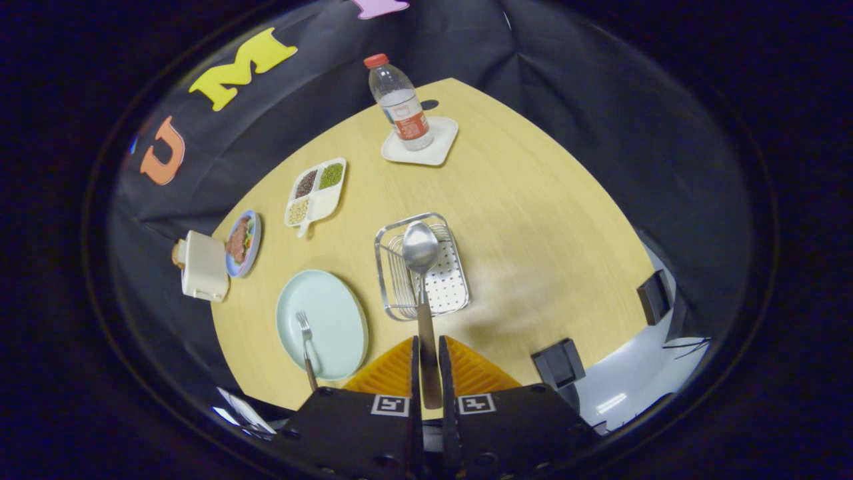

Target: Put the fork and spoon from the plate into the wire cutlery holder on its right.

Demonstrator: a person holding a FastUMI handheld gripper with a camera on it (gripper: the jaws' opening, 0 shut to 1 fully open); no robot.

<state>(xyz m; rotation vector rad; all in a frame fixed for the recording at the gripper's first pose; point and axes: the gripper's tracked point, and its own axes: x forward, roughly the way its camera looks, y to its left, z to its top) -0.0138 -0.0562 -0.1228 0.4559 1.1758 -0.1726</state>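
Hand-held gripper clamps spoon, fork handle cut off

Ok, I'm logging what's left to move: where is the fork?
In the gripper view, the fork lies on the pale green plate, left of the wire cutlery holder and the gripper.

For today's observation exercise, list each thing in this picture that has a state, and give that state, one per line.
Gripper: shut on the spoon's handle.
Silver metal spoon: held, bowl above the wire holder.
Silver wire cutlery holder: on the table; spoon not yet released into it.
Metal fork with brown handle: lying on the plate.
Pale green round plate: holds only the fork.
Clear plastic bottle with red cap: upright, capped, on a white coaster.
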